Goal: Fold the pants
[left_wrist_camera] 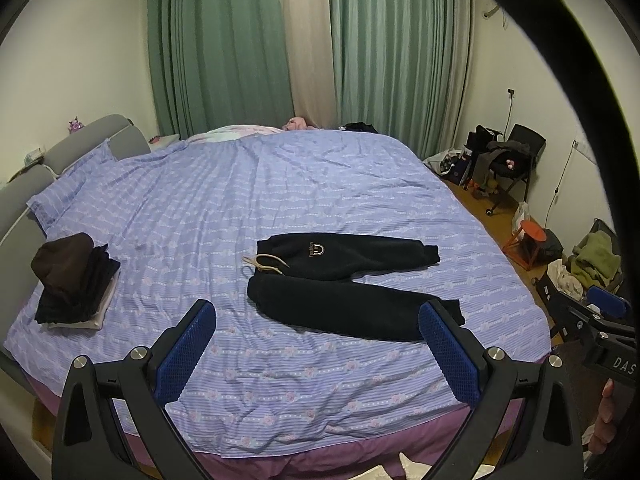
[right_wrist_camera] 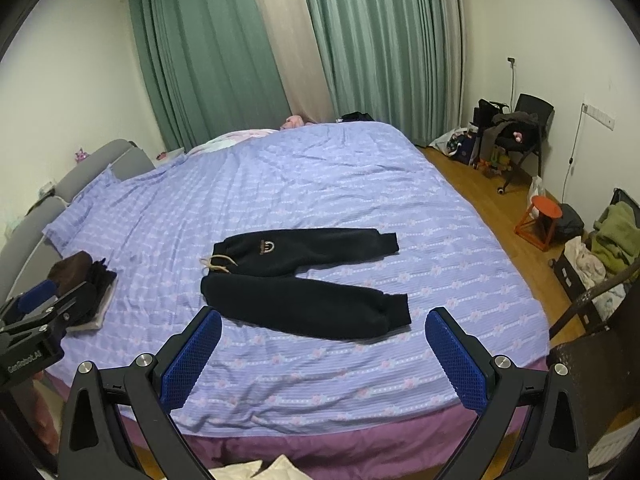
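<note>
On the bed [left_wrist_camera: 360, 184], your pants [left_wrist_camera: 344, 280] lie flat near the front edge, legs spread apart, waistband toward the clothes pile [left_wrist_camera: 76, 280]. Your left tool [left_wrist_camera: 318, 316] and right tool [right_wrist_camera: 324, 326] both hover above, fingers apart, holding nothing.

A bed [right_wrist_camera: 360, 184] with a lilac striped sheet filled most of both views. A stack of folded dark clothes [left_wrist_camera: 76, 280] sat near its grey headboard [left_wrist_camera: 100, 136]. Green curtains [right_wrist_camera: 208, 60] hung behind (a beige panel between them). On the wood floor [right_wrist_camera: 472, 176] beside the bed stood an orange stool [right_wrist_camera: 540, 216] and a black chair [right_wrist_camera: 524, 124] heaped with clothing; a green blanket [right_wrist_camera: 616, 228] lay further along.
</note>
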